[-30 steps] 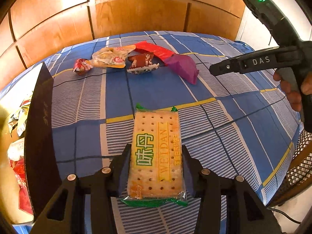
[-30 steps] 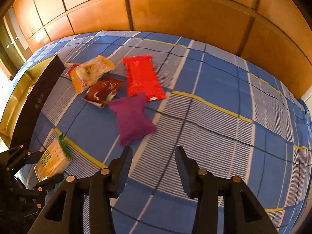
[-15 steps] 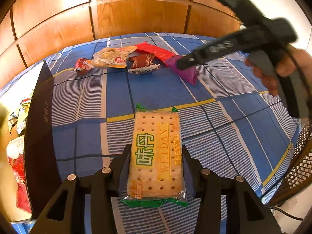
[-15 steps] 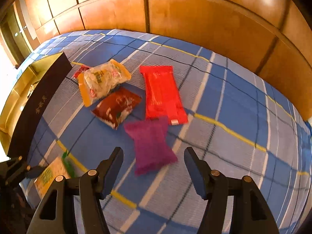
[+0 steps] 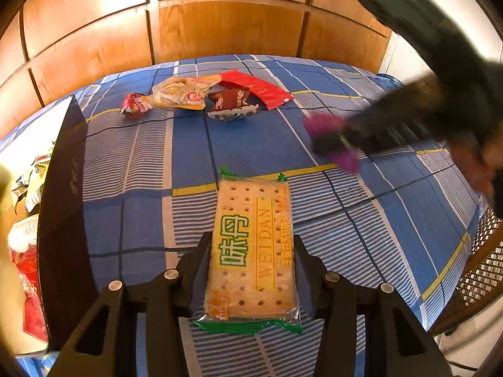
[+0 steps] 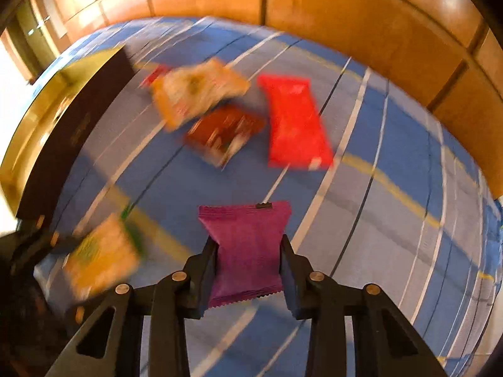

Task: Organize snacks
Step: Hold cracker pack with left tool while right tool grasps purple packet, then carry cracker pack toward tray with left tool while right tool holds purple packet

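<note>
My left gripper (image 5: 251, 245) is shut on a yellow cracker pack with green ends (image 5: 251, 251), held just above the blue checked cloth. My right gripper (image 6: 250, 248) is shut on a purple snack pouch (image 6: 246, 248); in the left wrist view it shows blurred at the right with the pouch (image 5: 330, 141). On the cloth lie a red pack (image 6: 294, 125), a brown pack (image 6: 224, 132), a pale orange-edged bag (image 6: 195, 91) and a small red round sweet (image 5: 135, 110).
A dark open box with a gold inside (image 6: 63, 132) stands at the left edge; several snacks lie in it (image 5: 26, 251). Wooden wall panels (image 5: 226, 22) rise behind the table. A wicker chair (image 5: 481, 270) is at the right.
My right gripper came down over the purple pouch, closed on it and is moving with it; its view is blurred. My left gripper has kept still with the cracker pack.
</note>
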`<state>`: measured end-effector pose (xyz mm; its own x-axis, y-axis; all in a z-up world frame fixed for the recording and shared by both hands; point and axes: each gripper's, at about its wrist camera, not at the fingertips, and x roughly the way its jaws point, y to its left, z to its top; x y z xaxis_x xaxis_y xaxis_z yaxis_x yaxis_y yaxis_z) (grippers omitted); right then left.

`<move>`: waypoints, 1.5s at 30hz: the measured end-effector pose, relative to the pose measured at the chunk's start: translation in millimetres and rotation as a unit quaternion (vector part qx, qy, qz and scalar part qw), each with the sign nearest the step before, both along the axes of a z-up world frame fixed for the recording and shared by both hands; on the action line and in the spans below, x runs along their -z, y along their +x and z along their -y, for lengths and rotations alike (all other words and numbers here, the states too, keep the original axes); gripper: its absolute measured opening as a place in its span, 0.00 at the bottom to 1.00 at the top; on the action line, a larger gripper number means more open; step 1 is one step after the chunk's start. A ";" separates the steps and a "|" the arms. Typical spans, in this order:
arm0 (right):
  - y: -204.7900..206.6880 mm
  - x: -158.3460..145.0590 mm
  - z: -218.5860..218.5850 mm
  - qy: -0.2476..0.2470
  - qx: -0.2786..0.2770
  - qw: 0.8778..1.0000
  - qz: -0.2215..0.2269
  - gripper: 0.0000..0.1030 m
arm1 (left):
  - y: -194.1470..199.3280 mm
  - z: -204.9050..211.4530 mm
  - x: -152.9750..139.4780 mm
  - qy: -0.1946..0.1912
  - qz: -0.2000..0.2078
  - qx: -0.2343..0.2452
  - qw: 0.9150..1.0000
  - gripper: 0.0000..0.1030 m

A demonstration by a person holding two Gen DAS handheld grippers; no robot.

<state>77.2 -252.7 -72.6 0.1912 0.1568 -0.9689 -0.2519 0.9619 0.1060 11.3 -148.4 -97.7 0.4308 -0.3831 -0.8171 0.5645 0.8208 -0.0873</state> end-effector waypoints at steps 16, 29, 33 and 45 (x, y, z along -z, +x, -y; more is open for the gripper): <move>-24.0 16.6 -3.9 0.010 -0.008 1.000 0.026 0.35 | 2.3 3.3 -6.0 0.008 -0.012 0.002 1.000 0.45; -23.4 15.8 2.8 0.014 -0.006 0.999 0.032 0.36 | 19.5 -54.6 -86.6 -0.105 -0.009 -0.057 0.993 0.45; -27.2 14.6 -1.5 0.003 -0.012 0.999 0.038 0.36 | 40.9 -112.3 -99.2 -0.126 -0.027 -0.140 0.982 0.45; -28.4 15.1 -7.1 -0.010 -0.021 0.999 0.047 0.36 | 116.2 -252.1 -70.2 -0.061 -0.065 -0.322 0.943 0.45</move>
<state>48.8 -245.6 -87.7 0.2750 0.1466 -0.9502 -0.2996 0.9522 0.0602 127.5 103.7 -27.5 0.5059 -0.1716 -0.8454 -0.0687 0.9689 -0.2378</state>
